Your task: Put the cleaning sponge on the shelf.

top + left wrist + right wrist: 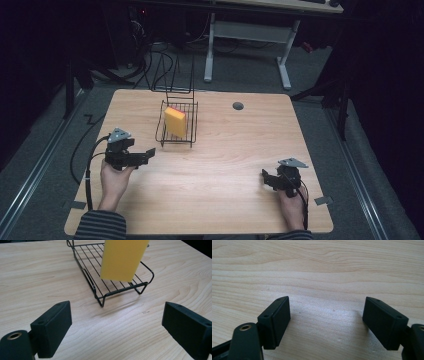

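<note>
Two hands came in at the near edge of the tabletop (pixel 215 200), each holding one gripper. On the left, the left gripper (pixel 150 152) pointed toward the rack (pixel 161 131), its jaws spread with nothing between them; in the left gripper view they stood wide apart over bare wood, the rack's near corner just ahead and not touched. Across the middle stood one black wire rack, and in it one yellow sponge (pixel 175 121), set on edge and leaning against the wires. On the right, well apart from the rack, the right gripper (pixel 266 178) rested low over the tabletop, its jaws likewise spread and holding nothing.

The sponge looked light and soft, a foam block that would give under the pads and spring back, with a dull surface unlikely to slip. It seemed in no way fragile. Its two broad faces (pixel 122 258) offered the best hold: a pinch across the thin dimension, taken near the upper edge where it stood free of the wires. A hard squeeze would probably only deform it. The rack looked stiff and light, so it might slide or tip if the sponge dragged on it.

Counted: two grippers, one rack, one sponge, and one small round hole (pixel 238 106) in the far part of the tabletop.
</note>
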A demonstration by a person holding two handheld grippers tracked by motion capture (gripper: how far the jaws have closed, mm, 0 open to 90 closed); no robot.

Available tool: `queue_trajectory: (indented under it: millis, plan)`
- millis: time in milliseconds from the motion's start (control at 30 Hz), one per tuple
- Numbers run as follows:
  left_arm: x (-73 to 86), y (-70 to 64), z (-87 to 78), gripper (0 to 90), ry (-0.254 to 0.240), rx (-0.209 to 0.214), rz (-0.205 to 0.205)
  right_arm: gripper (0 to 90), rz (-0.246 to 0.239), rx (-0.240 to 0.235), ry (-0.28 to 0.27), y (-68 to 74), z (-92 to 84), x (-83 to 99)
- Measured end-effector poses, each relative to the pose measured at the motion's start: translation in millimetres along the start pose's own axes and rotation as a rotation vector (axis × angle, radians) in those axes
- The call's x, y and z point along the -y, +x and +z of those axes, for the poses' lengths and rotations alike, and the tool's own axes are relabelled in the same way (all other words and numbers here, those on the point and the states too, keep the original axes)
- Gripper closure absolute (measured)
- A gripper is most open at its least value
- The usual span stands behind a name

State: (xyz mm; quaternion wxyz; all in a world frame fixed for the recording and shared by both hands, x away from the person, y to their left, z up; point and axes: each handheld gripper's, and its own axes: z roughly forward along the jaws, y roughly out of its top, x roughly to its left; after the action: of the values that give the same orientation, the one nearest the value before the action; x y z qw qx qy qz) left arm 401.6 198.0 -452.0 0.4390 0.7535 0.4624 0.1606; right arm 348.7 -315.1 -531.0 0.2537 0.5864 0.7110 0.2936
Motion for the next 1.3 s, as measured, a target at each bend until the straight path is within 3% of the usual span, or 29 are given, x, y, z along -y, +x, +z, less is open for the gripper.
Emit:
queue_trajectory:
  millis: [500, 800, 1100, 1200, 1300]
  plan:
    - [29.9, 4.9, -1.1, 11.9, 0.016, -0.015, -0.021, 22.5, 0.0, 0.0, 0.0, 0.0, 0.0, 0.0]
    - [56.7, 7.5, 6.9, 12.6, 0.065, -0.057, -0.014, 22.5, 0.0, 0.0, 0.0, 0.0, 0.0, 0.0]
    - [82.4, 16.3, 21.3, 13.3, 0.132, -0.105, -0.037, 22.5, 0.0, 0.0, 0.0, 0.1, 0.0, 0.0]
    - [86.0, 14.3, 23.1, 13.9, 0.116, -0.136, -0.002, 22.5, 0.0, 0.0, 0.0, 0.1, 0.0, 0.0]
    - [86.0, 7.9, 26.3, 14.1, 0.14, -0.189, 0.048, 22.5, 0.002, 0.0, 0.001, 0.2, -0.1, 0.0]
